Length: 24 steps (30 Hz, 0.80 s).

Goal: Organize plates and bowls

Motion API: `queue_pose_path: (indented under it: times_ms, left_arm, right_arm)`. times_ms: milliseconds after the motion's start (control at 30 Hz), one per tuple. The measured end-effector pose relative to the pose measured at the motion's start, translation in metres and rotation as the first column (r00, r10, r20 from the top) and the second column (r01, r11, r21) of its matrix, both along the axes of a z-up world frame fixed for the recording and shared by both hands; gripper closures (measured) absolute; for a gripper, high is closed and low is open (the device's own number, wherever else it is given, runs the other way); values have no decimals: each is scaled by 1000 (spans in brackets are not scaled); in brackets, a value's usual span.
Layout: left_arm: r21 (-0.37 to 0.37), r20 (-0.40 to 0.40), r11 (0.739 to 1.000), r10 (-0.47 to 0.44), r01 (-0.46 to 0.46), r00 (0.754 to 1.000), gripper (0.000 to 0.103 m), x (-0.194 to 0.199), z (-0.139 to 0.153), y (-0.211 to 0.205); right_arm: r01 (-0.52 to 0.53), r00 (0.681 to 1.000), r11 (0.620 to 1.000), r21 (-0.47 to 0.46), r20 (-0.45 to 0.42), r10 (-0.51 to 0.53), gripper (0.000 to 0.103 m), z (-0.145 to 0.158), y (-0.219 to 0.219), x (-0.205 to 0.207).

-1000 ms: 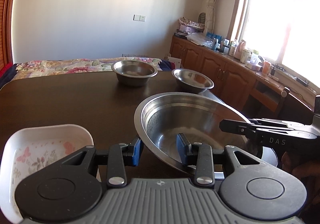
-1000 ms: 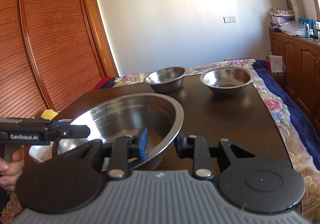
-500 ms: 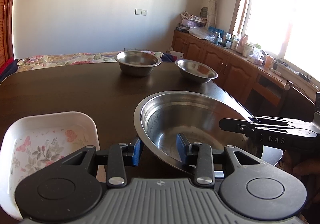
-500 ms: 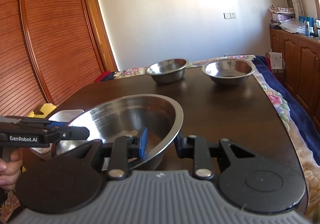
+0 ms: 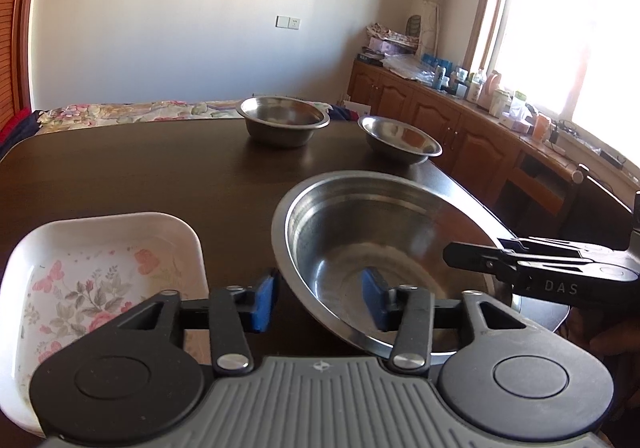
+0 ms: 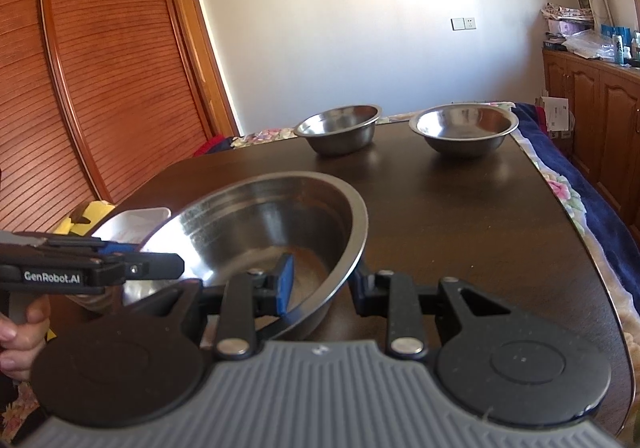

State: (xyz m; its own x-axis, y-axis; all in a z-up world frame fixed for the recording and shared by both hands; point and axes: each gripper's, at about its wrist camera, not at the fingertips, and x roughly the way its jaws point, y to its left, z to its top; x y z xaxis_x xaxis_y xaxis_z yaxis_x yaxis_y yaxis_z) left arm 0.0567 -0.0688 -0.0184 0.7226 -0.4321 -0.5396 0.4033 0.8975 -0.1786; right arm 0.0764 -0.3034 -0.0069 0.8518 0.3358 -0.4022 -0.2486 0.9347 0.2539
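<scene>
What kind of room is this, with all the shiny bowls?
Probably a room in someone's home, perhaps a dining room. There is a dark wooden table with metal bowls on it, wooden cabinets under a sunny window, and a flowery cloth behind the table.

Dark wooden counter (image 5: 132,183) ahead; louvered wardrobe doors (image 6: 100,59) far left; cluttered wooden cabinets (image 5: 452,119) far right.
</scene>
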Motion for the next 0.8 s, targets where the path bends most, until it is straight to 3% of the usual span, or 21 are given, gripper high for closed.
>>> queue_pose_path:
  times_ms: [100, 333, 800]
  left_arm:
    - [-10, 16, 1000, 17, -17, 1000, 41, 1, 3, 5]
    - [-24, 55, 998, 57, -56, 997, 35, 10, 19, 17]
    - [30, 118, 999, 40, -44, 992, 33, 53, 50, 10]
  right_arm:
    - [6, 1000, 1000, -13, 6, -6, 60, 2, -1, -1]
    - [41, 998, 998, -37, 43, -39, 54, 20, -16, -1]
    - [36, 991, 989, -142, 137, -16, 53, 70, -26, 38]
